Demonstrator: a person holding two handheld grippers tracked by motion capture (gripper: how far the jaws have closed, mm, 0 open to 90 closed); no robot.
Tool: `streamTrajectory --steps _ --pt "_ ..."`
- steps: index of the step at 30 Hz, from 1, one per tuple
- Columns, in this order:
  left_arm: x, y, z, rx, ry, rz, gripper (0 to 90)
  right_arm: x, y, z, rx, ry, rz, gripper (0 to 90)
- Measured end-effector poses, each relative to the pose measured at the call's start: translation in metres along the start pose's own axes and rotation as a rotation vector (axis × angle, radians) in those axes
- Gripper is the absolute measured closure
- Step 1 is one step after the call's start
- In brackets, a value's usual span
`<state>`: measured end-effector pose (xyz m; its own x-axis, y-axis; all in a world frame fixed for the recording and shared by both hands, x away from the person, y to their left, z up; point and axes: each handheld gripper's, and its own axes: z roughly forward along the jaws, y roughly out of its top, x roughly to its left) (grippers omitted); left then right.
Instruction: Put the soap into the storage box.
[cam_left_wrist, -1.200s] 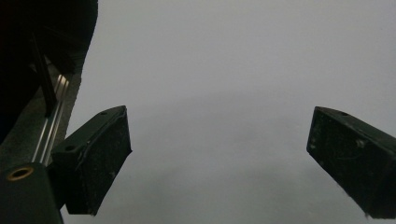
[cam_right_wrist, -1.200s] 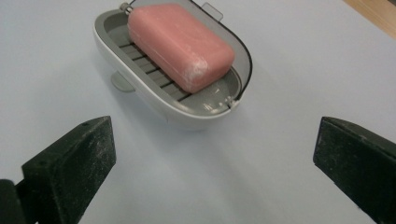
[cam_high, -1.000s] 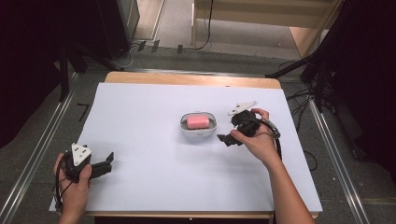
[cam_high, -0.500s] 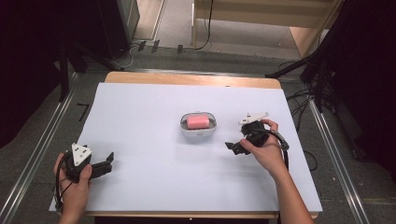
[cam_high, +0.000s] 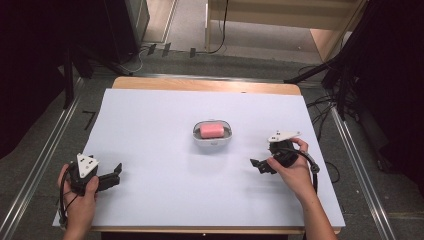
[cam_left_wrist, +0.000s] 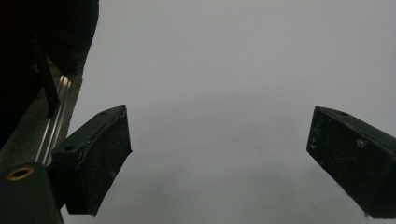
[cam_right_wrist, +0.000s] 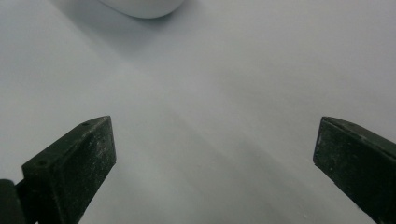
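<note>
A pink soap bar (cam_high: 212, 129) lies in a small white dish (cam_high: 212, 140) at the middle of the white table. My right gripper (cam_high: 256, 165) rests low at the dish's right and a little nearer to me, open, with nothing between its jaws. In the right gripper view (cam_right_wrist: 215, 163) the dish's rim (cam_right_wrist: 140, 7) shows at the top edge. My left gripper (cam_high: 116, 172) sits near the front left corner, open and empty. The left gripper view (cam_left_wrist: 219, 163) looks over bare white table between wide-apart jaws.
The white sheet (cam_high: 150, 115) covers the wooden table, whose far edge (cam_high: 205, 85) shows bare. Metal rails (cam_high: 45, 160) run along both sides. Cables (cam_high: 325, 105) trail on the floor at the right. Dark stands (cam_high: 70, 60) stand beyond the left corner.
My right gripper has drawn back from the dish, moving right and toward me and dropping low to the table. The left gripper has stayed put.
</note>
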<state>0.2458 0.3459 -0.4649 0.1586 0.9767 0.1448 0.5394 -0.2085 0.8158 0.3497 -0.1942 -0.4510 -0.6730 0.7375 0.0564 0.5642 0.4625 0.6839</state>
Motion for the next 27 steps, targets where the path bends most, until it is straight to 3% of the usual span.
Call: streamTrajectory --steps 27 --pt "-0.001 0.000 0.000 -0.005 0.004 0.000 6.8 -0.015 -0.068 -0.026 -0.046 -0.062 0.119 0.0"
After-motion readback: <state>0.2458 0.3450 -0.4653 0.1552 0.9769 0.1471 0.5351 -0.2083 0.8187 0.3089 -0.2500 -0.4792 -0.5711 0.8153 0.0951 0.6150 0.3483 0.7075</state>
